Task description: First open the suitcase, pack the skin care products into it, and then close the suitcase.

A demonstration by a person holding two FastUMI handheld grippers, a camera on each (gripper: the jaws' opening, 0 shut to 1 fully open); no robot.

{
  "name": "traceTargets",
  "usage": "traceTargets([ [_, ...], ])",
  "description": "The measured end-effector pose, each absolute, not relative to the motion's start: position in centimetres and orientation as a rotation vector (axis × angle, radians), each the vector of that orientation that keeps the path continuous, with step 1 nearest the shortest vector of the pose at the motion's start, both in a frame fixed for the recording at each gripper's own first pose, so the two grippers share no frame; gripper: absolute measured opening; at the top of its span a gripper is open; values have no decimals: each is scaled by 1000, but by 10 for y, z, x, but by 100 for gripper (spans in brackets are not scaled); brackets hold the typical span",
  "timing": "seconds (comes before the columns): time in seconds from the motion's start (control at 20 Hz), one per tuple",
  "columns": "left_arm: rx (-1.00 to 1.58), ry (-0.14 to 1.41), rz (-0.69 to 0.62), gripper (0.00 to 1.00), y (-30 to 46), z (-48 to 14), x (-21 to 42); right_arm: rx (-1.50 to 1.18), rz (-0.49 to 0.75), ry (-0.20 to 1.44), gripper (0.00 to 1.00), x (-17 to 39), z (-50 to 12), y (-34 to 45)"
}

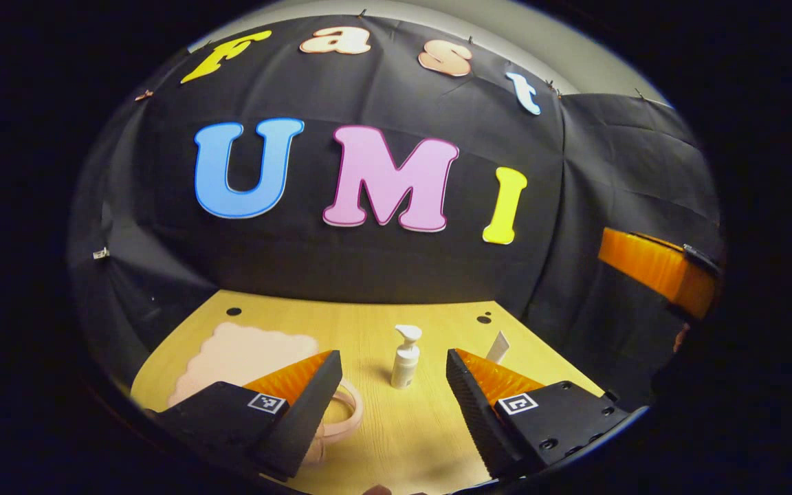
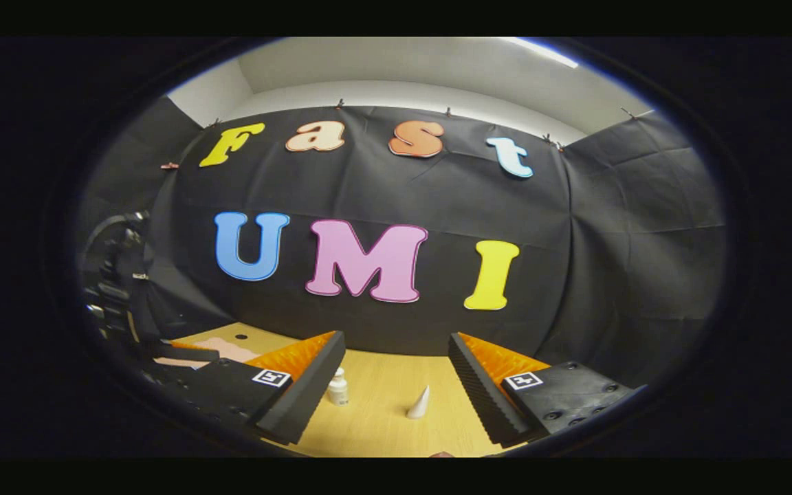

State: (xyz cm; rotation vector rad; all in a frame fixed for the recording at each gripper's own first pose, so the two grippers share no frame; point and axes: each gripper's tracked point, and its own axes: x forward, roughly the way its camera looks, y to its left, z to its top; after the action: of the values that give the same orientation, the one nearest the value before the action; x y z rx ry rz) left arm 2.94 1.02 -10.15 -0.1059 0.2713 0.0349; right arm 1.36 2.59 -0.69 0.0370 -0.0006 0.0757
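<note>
A pale pink suitcase [image 1: 245, 354] lies flat on the left of the wooden table [image 1: 410, 433], lid down, its loop handle [image 1: 349, 412] towards me. A white pump bottle [image 1: 406, 357] stands upright mid-table, and a white tube [image 1: 499, 347] stands to its right. My left gripper [image 1: 393, 356] hovers open above the near table, empty, its left finger over the suitcase's handle end. In the right gripper view the bottle [image 2: 337, 387] and the tube [image 2: 419, 404] stand ahead of my open, empty right gripper [image 2: 396, 338]. A corner of the suitcase [image 2: 221, 349] shows at left.
The black cloth wall closes the table's back and right sides. The other gripper's orange finger [image 1: 657, 268] hangs high at the right in the left gripper view. The left gripper's body [image 2: 117, 282] shows at the far left in the right gripper view. Small dark holes [image 1: 234, 311] mark the tabletop's rear.
</note>
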Motion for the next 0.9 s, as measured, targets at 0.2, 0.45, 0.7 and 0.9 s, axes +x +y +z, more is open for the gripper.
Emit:
traceTargets([
  [0.2,-187,512,141,96,14,-177,66,28,150,45,96,26,-40,1],
  [0.45,-171,696,246,96,24,-238,90,54,216,94,96,65,-75,-24],
  [0.7,-135,800,341,96,45,-279,123,93,255,177,97,86,-115,-43],
  [0.9,-74,895,295,20,53,-293,120,70,246,189,97,96,-122,-60],
])
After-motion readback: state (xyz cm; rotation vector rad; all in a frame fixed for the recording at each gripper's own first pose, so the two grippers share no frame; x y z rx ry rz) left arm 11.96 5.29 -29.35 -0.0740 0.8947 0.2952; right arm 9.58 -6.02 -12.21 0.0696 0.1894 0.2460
